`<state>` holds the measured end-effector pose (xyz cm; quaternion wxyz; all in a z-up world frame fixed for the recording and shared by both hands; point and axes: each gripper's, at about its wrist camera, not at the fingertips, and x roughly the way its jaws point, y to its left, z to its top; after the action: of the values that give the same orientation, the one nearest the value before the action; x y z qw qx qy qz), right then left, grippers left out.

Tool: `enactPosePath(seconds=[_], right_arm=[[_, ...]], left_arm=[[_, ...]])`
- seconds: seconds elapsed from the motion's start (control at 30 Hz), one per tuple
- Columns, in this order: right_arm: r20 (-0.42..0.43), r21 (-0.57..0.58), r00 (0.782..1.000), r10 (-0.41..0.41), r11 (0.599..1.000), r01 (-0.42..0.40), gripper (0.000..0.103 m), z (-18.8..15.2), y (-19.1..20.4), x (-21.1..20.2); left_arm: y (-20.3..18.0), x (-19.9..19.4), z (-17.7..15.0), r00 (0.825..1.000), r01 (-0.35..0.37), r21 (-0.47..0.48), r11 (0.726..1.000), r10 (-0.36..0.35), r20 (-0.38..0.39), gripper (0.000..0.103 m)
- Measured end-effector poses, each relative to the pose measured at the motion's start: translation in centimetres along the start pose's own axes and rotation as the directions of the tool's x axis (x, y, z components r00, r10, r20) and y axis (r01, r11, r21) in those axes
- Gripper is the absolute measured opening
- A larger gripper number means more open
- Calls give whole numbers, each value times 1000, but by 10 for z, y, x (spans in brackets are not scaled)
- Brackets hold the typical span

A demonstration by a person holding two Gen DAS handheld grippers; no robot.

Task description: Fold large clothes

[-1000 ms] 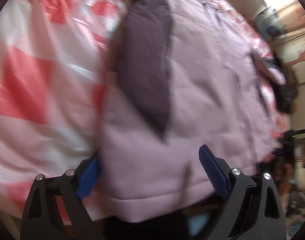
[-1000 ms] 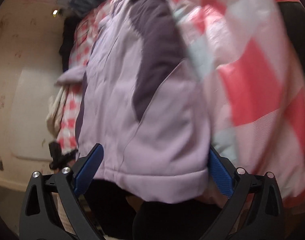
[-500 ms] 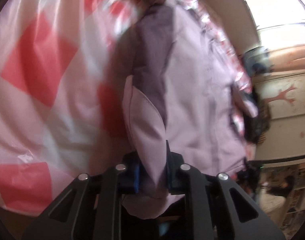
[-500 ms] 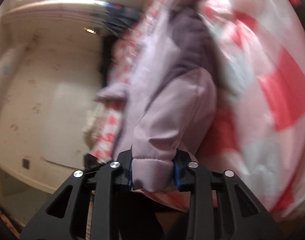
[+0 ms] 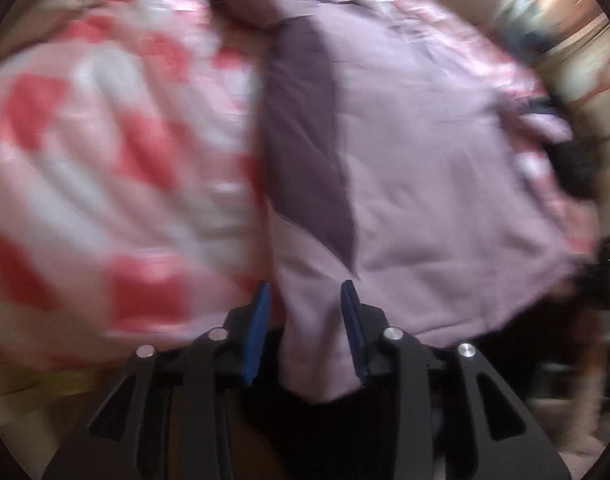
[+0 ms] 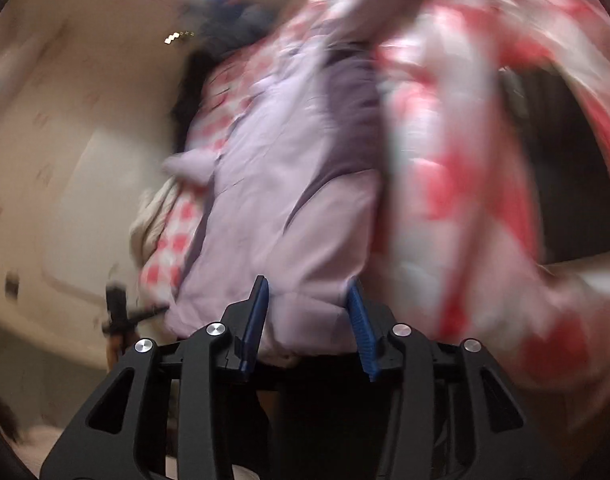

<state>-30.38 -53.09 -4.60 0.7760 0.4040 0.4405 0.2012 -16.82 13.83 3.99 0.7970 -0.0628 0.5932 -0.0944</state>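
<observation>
A lilac padded jacket (image 5: 425,180) with a dark purple side panel (image 5: 305,140) lies spread over red-and-white checked bedding (image 5: 125,160). My left gripper (image 5: 305,292) straddles the near hem; its jaws are opening, and a dark gap shows between the left pad and the cloth. In the right wrist view the same jacket (image 6: 285,200) runs away from my right gripper (image 6: 309,284). Those jaws are opening too, but the puffy hem still fills the space and touches both blue pads. Both views are blurred.
The checked bedding (image 6: 465,160) bulges up on the right of the right wrist view. A cream wall (image 6: 65,160) fills its left. A dark bundle (image 5: 577,168) sits past the jacket's far edge. A small black object (image 6: 117,312) stands low by the wall.
Both grippers went from wide open to pinched on the jacket hem, then widened a little. Both hands rose and swung, so more of the jacket and bedding shows.
</observation>
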Motion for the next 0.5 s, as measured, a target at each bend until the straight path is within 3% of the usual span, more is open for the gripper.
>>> enactPosePath(seconds=[0.03,0.1,0.13,0.23,0.33,0.5], right_arm=[[81,38,995,55,998,-58,46,7,-12,-19],[214,67,975,60,995,-76,81,30,-19,-46],[272,73,961,54,994,-76,87,45,-21,-58],[401,112,916,28,991,-79,91,108,-28,-81],[485,215,874,-21,972,-96,91,186,-53,-84],[526,306,847,-74,946,-107,91,293,-105,-71]], left_arm=[[1,-3,2,1000,3,-14,1000,-3,25,43],[-8,-14,14,993,-8,-17,1000,10,118,61],[-24,-20,28,980,-42,5,999,40,194,72],[-73,-7,67,960,-42,73,996,20,278,78],[-116,28,103,953,-21,110,994,-13,303,78],[-197,98,173,942,5,128,992,-48,332,78]])
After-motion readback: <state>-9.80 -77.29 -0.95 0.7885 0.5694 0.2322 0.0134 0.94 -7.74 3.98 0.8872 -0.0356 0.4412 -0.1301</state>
